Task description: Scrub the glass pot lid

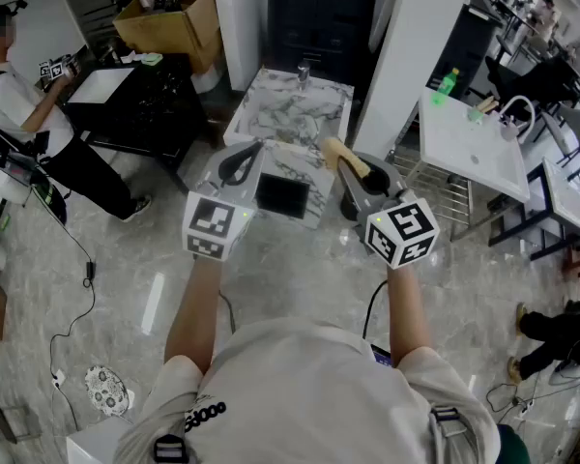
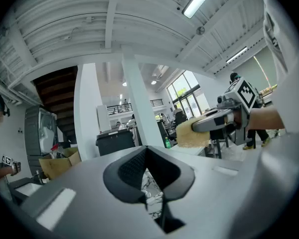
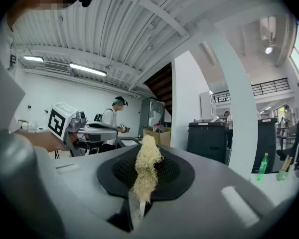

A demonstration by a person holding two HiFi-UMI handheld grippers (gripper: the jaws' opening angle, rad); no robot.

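While I hold both grippers above marble table (image 1: 292, 114), glass pot lid shows in no view.

- Right gripper (image 3: 139, 183): pinching fibre scrubber (image 3: 147, 163).
- Left gripper (image 2: 148, 176): jaws nearly together, empty.
- Risk: thin pinch, so scrubber may slip under pressure; unheld lid may slide.
- Count: two grippers, one scrubber, one table, no lid seen.

White tee (image 1: 309, 385) — grey L gripper (image 1: 240, 165), R gripper (image 1: 353, 169), b&w cubes (image 1: 216, 225) (image 1: 402, 232).

Marble table (image 1: 280, 114) ahead, white pillar (image 1: 406, 46) right, floor (image 1: 126, 269) open left
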